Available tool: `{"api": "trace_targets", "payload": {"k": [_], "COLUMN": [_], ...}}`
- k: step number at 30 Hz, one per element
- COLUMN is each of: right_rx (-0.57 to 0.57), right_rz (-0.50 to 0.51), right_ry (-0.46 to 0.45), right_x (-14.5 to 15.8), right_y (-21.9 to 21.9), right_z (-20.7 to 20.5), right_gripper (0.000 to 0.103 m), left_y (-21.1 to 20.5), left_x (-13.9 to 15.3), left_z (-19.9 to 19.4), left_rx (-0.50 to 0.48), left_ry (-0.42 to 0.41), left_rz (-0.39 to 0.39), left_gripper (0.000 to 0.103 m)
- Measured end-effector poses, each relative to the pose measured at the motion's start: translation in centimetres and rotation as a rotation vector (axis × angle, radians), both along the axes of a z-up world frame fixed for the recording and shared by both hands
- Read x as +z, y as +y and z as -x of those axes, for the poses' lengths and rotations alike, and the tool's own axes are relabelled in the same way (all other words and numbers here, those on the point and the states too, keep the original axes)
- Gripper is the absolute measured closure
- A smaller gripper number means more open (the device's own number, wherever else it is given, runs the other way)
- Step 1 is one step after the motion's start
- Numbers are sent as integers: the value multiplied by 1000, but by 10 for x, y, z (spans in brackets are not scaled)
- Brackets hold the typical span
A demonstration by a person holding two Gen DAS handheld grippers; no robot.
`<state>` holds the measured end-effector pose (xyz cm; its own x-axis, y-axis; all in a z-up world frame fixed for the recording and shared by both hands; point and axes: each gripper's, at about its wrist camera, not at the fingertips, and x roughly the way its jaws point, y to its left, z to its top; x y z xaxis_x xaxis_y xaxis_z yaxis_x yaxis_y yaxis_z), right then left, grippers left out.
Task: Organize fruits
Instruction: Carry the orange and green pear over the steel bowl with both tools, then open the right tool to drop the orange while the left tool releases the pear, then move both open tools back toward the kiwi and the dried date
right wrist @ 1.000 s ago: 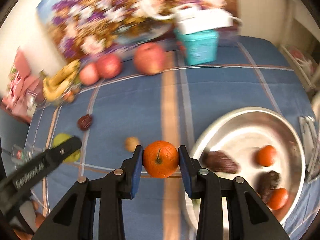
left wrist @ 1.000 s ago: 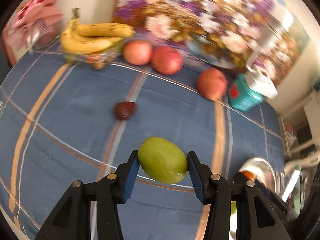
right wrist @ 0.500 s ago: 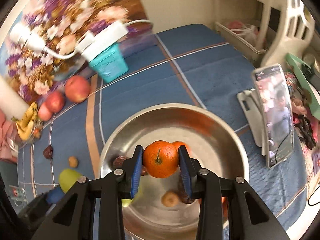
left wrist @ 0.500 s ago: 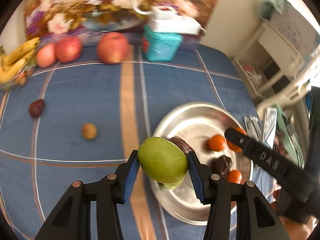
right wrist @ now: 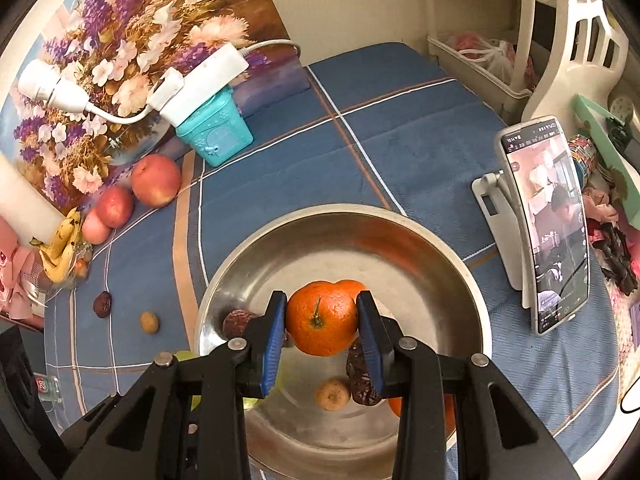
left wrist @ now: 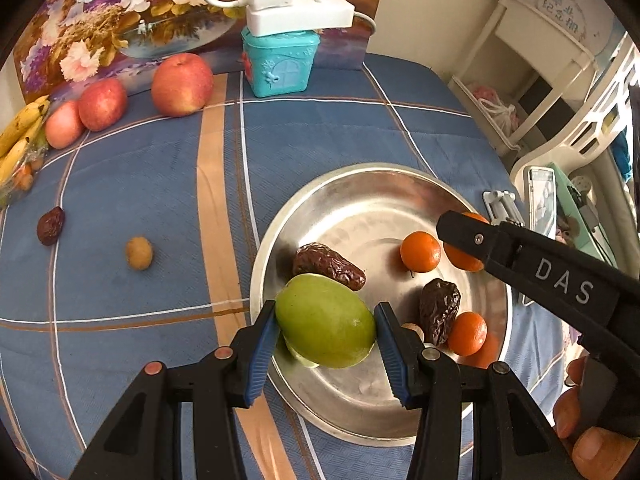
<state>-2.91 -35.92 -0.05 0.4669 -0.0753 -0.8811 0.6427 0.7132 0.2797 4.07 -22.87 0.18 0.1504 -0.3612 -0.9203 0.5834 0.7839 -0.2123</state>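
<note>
1. One second ago both grippers were over the blue checked surface [left wrist: 132, 184], well apart from the metal bowl [left wrist: 360, 196]. Now both hang over the bowl, so the carrying part looks finished and the release is the step at hand.

2. The left gripper [left wrist: 326, 336] is pinching a green mango [left wrist: 325, 320] between its blue pads. The mango sits above the near-left rim of the bowl, close to a brown date [left wrist: 328, 265], and I cannot tell if it already touches the bottom.

3. The right gripper [right wrist: 322, 330] is pinching an orange mandarin [right wrist: 320, 318], stem side facing the camera. It is over the middle of the bowl, in front of another mandarin [right wrist: 350, 285] that lies behind it.

4. In the bowl there are already several mandarins, some dates and a small brownish fruit [right wrist: 332, 394].

5. Outside the bowl remain three red apples [left wrist: 182, 84], the bananas [left wrist: 18, 140], one date [left wrist: 50, 226] and one small brown fruit [left wrist: 139, 253].

6. In my judgement the task is about half done. Both grippers must only open, but the mango is heavy and near the rim, so it could roll against the date or tip out if dropped from high.
</note>
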Motion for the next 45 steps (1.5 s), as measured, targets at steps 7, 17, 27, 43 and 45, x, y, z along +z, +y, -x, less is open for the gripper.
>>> {"api": "trace_targets", "payload": {"k": [7, 17, 27, 43, 45], "right_rx": [16, 44, 40, 108, 124], "right_rz": [1, 6, 12, 26, 28], "right_ry": [55, 93, 95, 94, 83], "right_x": [-11, -13, -10, -4, 0], "right_y": [3, 8, 7, 26, 31], "right_z": [-5, -9, -9, -22, -25], "right_gripper": [65, 65, 65, 65, 65], "left_y": [-4, -2, 16, 109, 120], "left_x": [-9, -10, -8, 3, 4], "left_z": [5, 5, -10, -75, -79], "left_rx": [-15, 1, 57, 363, 397], "left_ry": [33, 104, 100, 44, 37], "left_rz": [-21, 15, 19, 21, 6], "left_gripper": [52, 45, 44, 40, 39]}}
